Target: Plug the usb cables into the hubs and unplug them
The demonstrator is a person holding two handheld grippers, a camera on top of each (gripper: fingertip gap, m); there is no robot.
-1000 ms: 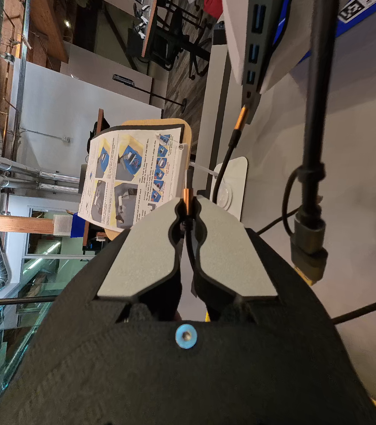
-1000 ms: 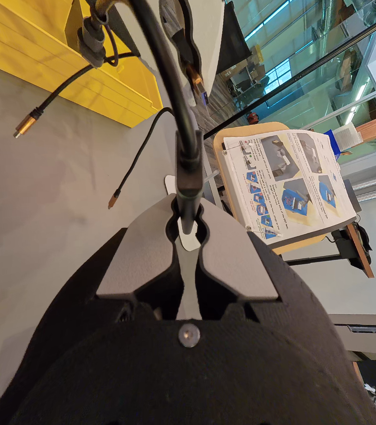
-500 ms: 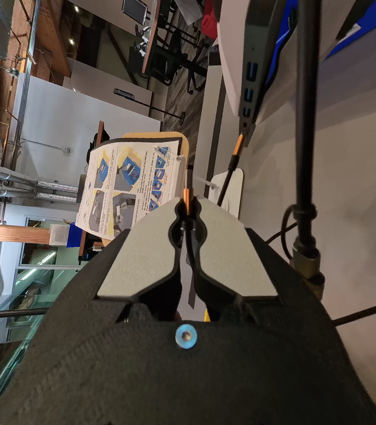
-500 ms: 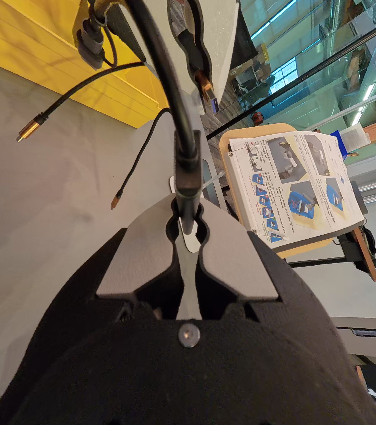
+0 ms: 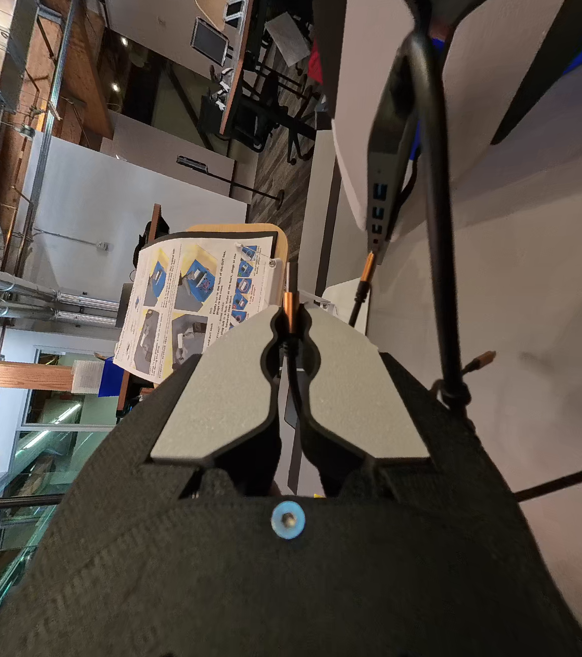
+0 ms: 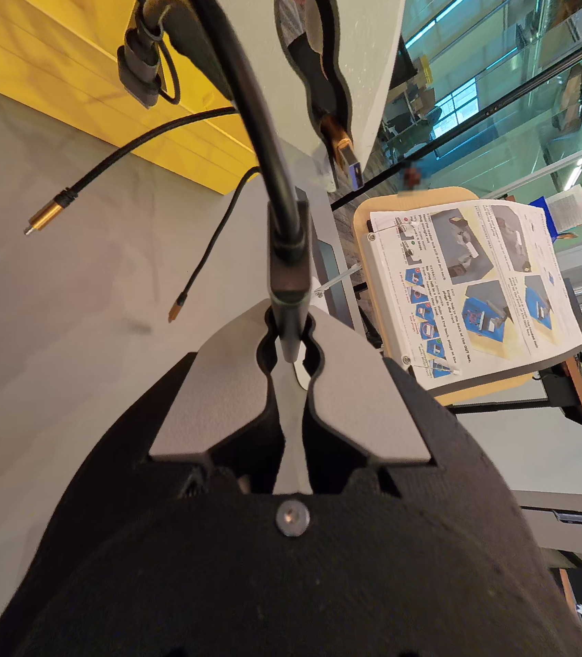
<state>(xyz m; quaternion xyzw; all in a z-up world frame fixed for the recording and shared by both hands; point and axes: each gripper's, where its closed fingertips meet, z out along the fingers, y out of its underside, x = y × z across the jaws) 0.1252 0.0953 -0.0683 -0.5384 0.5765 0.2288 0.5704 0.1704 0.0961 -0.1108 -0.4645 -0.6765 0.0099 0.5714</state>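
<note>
A: The left gripper point(image 5: 291, 320) was clamped on a copper-sleeved USB plug point(image 5: 290, 310), its tip past the fingertips. The grey hub point(image 5: 385, 170) hung above right, open air between them.

B: The right gripper point(image 6: 291, 321) pinched that hub point(image 6: 287, 284) by its end. Only this view showed the yellow bin point(image 6: 87, 96) edging the grey table point(image 6: 69, 320), and two loose plugs point(image 6: 46, 217).

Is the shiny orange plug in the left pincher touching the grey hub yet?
Apart. The left wrist view shows the orange plug pinched in the left gripper, with clear open space between it and the grey hub up ahead.
</note>
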